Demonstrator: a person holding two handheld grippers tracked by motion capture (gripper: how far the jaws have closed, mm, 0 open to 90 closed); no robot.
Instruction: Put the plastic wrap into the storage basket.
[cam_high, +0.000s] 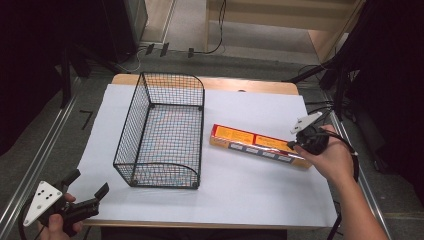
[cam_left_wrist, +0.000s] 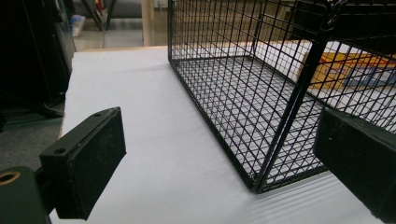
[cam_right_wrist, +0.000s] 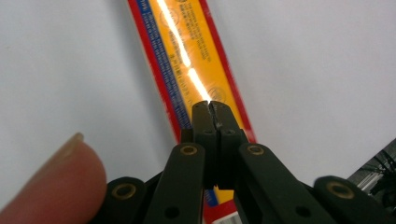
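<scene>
Box (cam_high: 255, 145) lying flat on white sheet (cam_high: 260, 195), just right of wire basket (cam_high: 162, 135). R gripper (cam_high: 295, 145) hovering over box's right end, jaws pressed fully together, gripping nothing. L gripper (cam_high: 87, 192) waiting at near-left corner, jaws wide apart, empty. Needing R jaws reopened, lowered astride box's narrow width w/ pads square before squeezing.

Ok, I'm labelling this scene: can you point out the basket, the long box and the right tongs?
Basket (cam_high: 199, 92), high view, on its far right rim.
Box (cam_high: 240, 136), high view, on its yellow top near the left end.
Right tongs (cam_right_wrist: 211, 106), right gripper view, at the shut tips above the box.
</scene>
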